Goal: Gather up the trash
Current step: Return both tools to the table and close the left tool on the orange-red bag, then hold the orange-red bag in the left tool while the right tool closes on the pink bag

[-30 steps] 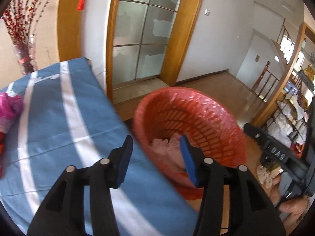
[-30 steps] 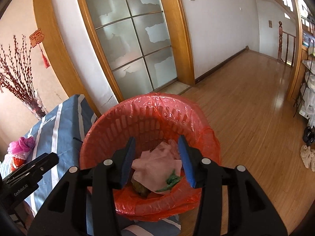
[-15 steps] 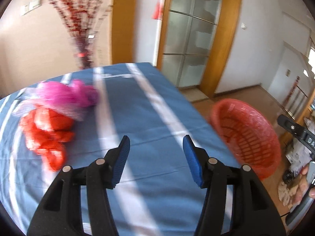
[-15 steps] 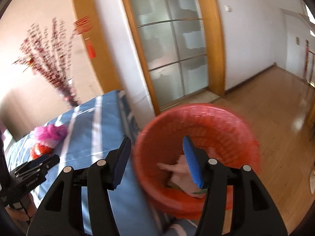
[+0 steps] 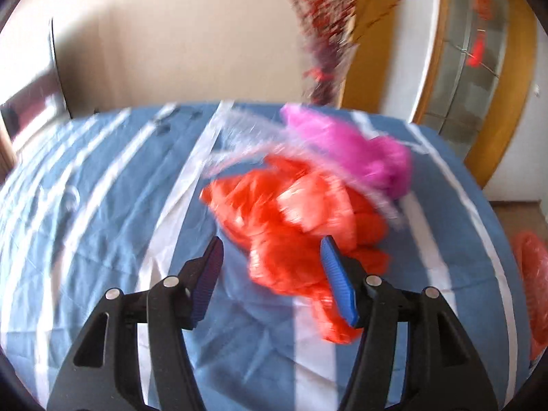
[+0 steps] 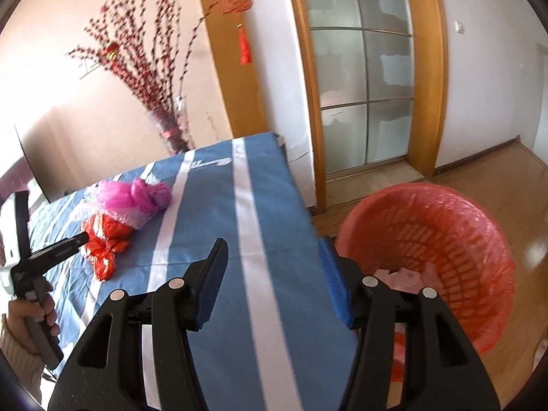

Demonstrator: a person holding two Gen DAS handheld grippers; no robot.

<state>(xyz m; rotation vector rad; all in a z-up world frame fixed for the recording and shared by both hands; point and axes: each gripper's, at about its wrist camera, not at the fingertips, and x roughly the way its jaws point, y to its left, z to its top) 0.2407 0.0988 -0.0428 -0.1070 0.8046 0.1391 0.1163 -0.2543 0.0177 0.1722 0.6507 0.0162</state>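
Orange bag (image 5: 301, 226) between opening left gripper (image 5: 270, 274) jaws, untouched

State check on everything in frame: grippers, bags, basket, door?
left gripper: jaws opening, empty, aimed at the red bag
right gripper: open, empty
red plastic bag: crumpled, lying on the blue striped cloth
pink plastic bag: crumpled, lying against the red one
red basket: upright beside the table, lined, some trash inside
glass sliding door: shut
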